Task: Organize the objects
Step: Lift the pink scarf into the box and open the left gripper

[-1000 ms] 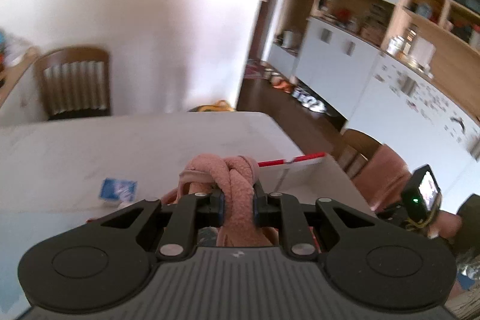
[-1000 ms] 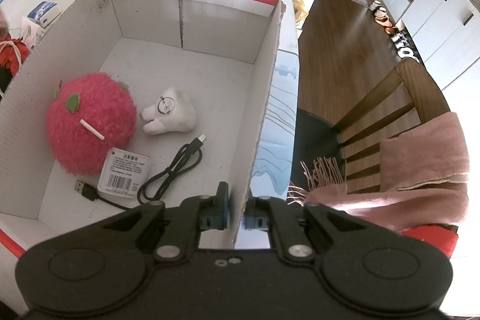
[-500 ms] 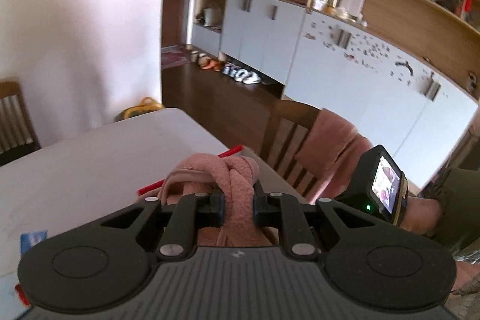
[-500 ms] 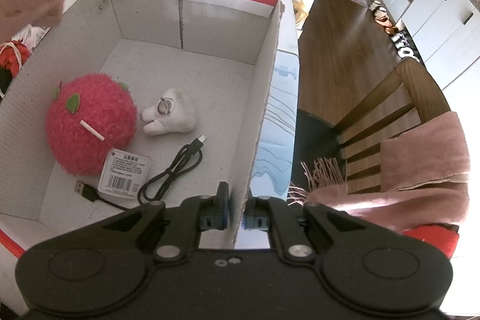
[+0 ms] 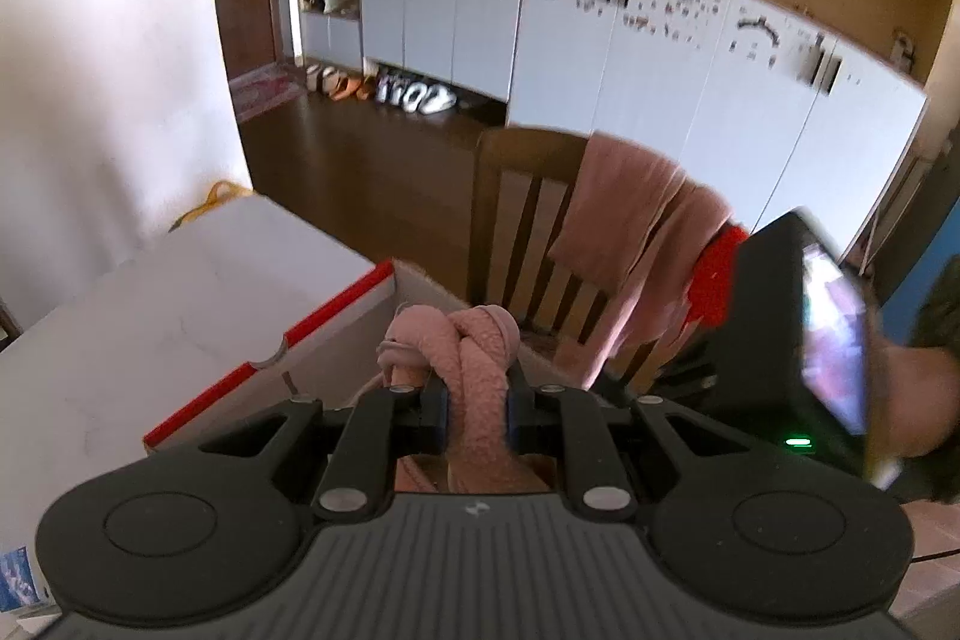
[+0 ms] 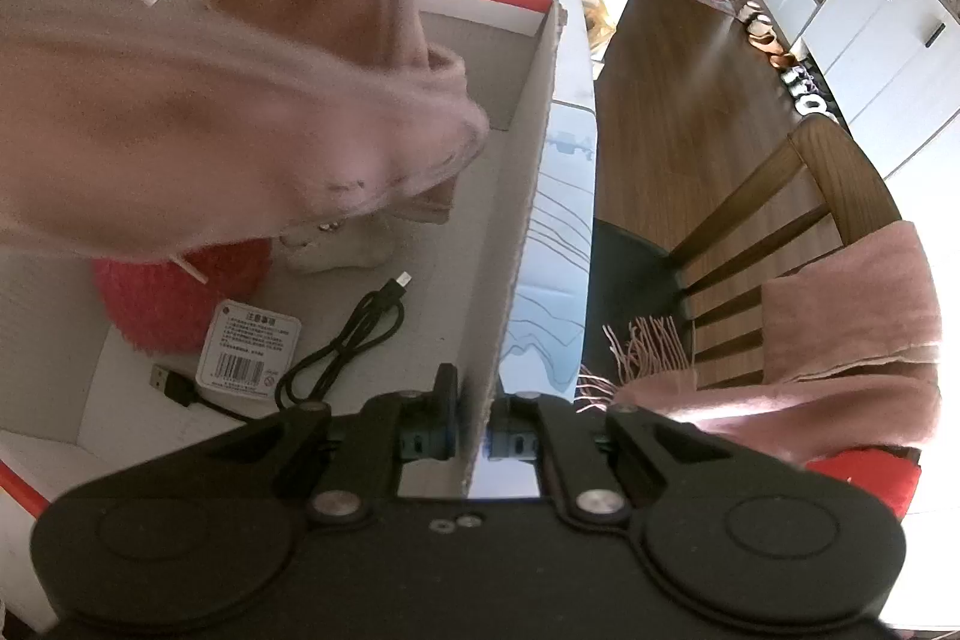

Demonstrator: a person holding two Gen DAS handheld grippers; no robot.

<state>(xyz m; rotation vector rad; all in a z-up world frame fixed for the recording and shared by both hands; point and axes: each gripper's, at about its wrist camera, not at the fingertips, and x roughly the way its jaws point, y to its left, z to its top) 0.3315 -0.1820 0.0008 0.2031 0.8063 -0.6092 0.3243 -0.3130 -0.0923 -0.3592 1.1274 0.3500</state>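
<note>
Two grippers busy: left gripper (image 5: 477, 409) pinching knotted pink plush (image 5: 474, 358), now swung over the box (image 6: 522, 196) from the table side; right gripper (image 6: 474, 439) clamps box wall; drop looks next

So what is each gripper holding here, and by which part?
The left gripper is shut on the knotted end of a pink plush item. The right gripper is shut on the side wall of the cardboard box.

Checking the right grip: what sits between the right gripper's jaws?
The box's cardboard side wall, pinched edge-on in the right gripper; the right wrist view shows it.
</note>
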